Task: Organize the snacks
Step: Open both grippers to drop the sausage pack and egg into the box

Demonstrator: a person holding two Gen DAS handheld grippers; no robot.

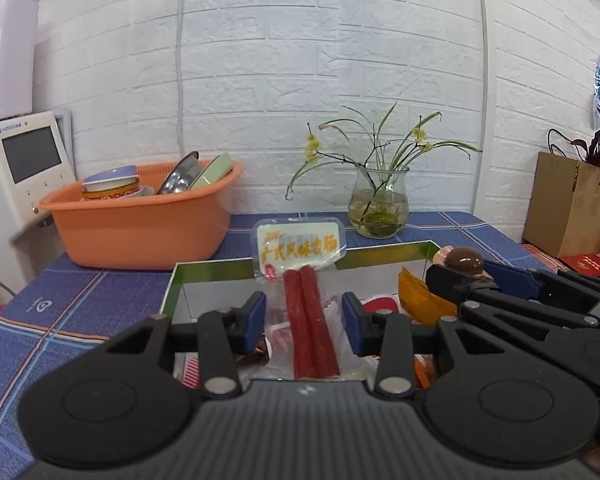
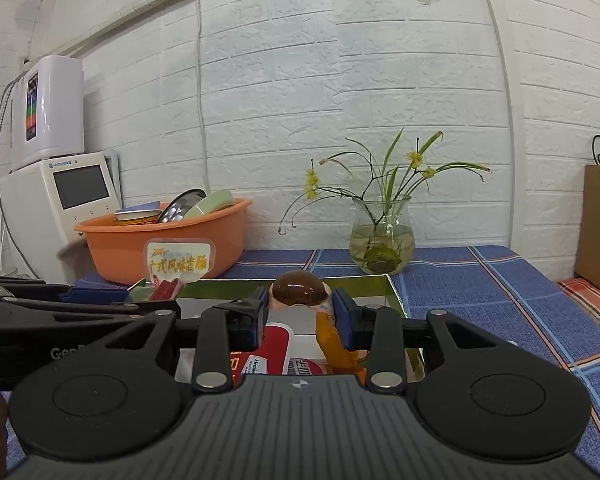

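Note:
A clear packet of two red sausage sticks (image 1: pixel 308 320) with a yellow-lettered label stands up between the blue pads of my left gripper (image 1: pixel 304 320). Its wrapper reaches both pads, so the gripper is shut on it, over the green-rimmed open box (image 1: pixel 380 250). In the right wrist view the same label (image 2: pixel 178 260) rises above the left gripper (image 2: pixel 100 294). My right gripper (image 2: pixel 300 316) is shut on a brown domed snack (image 2: pixel 298 288) with an orange wrapper hanging below, above the box (image 2: pixel 228 286). That snack (image 1: pixel 464 260) shows at the right gripper's tip (image 1: pixel 460 274) in the left wrist view.
Several red, white and orange snack packets (image 2: pixel 278 344) lie inside the box. An orange basin of bowls (image 1: pixel 140 224) stands at the back left beside a white appliance (image 1: pixel 24 164). A glass vase with plants (image 1: pixel 380 204) is behind the box, and a cardboard box (image 1: pixel 564 208) sits at the right on the blue checked cloth (image 1: pixel 60 320).

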